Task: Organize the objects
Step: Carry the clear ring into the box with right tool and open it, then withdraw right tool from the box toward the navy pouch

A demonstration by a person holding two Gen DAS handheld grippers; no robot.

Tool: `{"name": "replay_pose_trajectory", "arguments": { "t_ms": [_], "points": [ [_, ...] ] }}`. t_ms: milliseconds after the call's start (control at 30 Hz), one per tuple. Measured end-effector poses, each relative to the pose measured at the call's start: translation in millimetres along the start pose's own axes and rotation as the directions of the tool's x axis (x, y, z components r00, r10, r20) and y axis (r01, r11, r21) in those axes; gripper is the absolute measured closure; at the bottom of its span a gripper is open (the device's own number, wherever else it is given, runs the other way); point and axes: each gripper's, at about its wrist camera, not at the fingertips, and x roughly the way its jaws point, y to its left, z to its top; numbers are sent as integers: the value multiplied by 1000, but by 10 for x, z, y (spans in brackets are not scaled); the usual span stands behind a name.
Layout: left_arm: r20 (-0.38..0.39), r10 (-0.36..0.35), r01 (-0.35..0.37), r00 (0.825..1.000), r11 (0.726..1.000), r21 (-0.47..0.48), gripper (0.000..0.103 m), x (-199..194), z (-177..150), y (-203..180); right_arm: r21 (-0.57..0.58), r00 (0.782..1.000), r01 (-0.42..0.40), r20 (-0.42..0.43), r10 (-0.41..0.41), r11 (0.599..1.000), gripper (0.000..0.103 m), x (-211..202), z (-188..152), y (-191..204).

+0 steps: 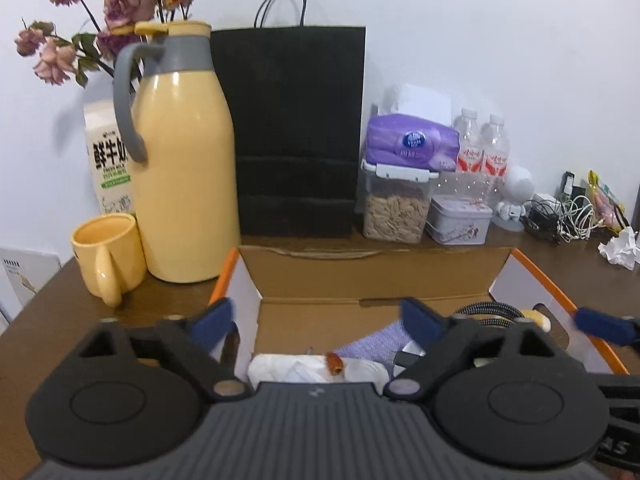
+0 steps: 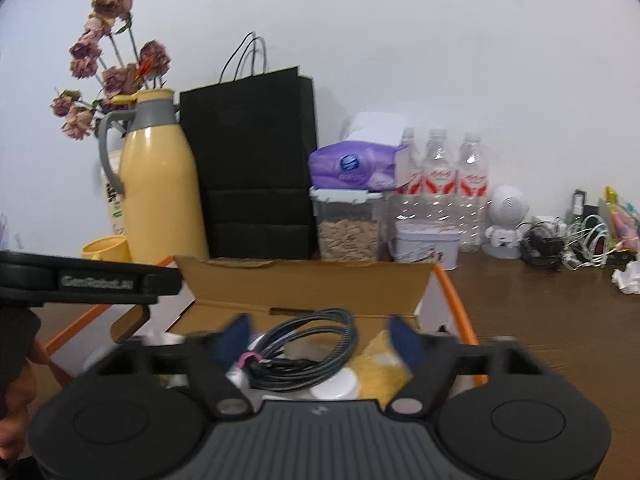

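Open cardboard box (image 1: 372, 276) on the desk (image 1: 56, 312), coiled cable (image 2: 304, 344) inside, left tongs (image 1: 316, 318) released, right tongs (image 2: 320, 338) released, both empty above the box

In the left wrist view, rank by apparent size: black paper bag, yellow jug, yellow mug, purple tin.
1. black paper bag
2. yellow jug
3. yellow mug, though it sits nearer the camera
4. purple tin

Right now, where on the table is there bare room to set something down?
Bare table lies right of the open box, in front of the cable tangle, with crumpled paper at its edge. The back row and the box are crowded.
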Motion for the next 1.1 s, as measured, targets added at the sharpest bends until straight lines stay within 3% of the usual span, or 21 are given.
{"name": "replay_pose_trajectory", "arguments": {
  "t_ms": [100,500,733,867,1100],
  "points": [
    [25,6,-5,1000,1000,-19,0,-49,6,26,19,1000,17,16,-17,1000,0,-25,-1,-51],
    [49,-8,9,999,1000,-27,0,-132,-4,6,29,999,23,26,-24,999,0,-102,-7,-100],
    [95,-15,18,995,999,-30,0,-419,6,109,-8,999,2,53,-2,1000,0,-292,-8,-55],
    [112,-13,15,994,1000,-20,0,-677,-21,244,-30,998,-41,54,43,999,0,-446,-20,-17],
    [97,54,-55,994,998,17,0,-1147,-265,598,-101,986,-164,-32,161,981,0,-722,-165,148]
  ]
}}
